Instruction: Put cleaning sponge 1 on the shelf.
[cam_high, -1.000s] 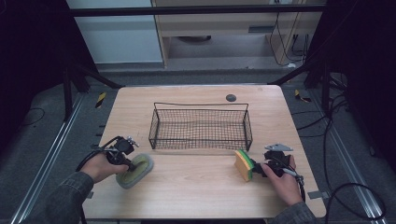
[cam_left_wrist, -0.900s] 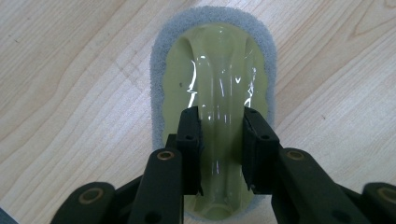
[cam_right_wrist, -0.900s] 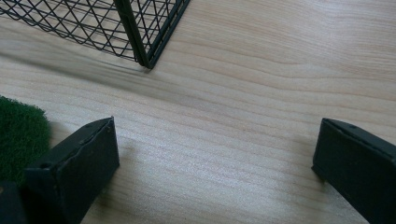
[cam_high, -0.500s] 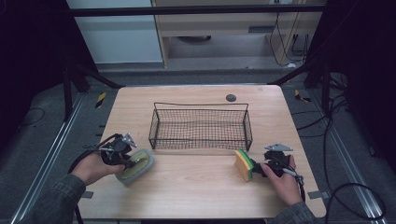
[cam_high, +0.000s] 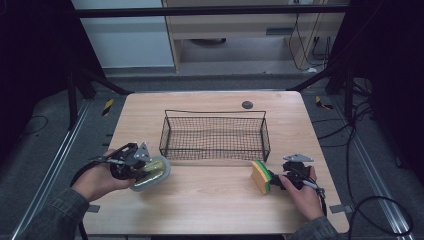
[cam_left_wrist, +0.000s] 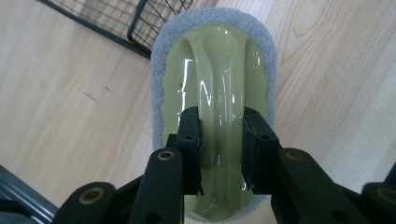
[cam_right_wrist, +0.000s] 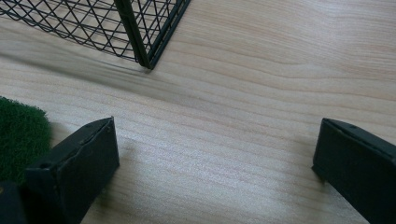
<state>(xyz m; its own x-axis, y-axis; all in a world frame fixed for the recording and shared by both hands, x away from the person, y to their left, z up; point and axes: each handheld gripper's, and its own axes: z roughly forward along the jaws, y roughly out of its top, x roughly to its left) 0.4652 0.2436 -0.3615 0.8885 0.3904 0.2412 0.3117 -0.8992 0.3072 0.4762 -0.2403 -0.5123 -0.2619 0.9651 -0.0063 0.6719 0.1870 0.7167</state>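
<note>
A pale green scrubber with a glossy raised handle and grey-white pad rim is tilted at the lower left of the high view, clear of the tabletop — its handle clamped between black jaws.

Your left hand comes in from the bottom left, forearm angled up toward the middle, wrapped around the left gripper, which points right and slightly tilted; in the left gripper view its jaws are clamped on something narrow between the pads. Your right hand enters from the bottom right, gripping the right gripper, which points left and sits low over the table. In the right gripper view its two black jaws stand wide apart with nothing between them.
</note>
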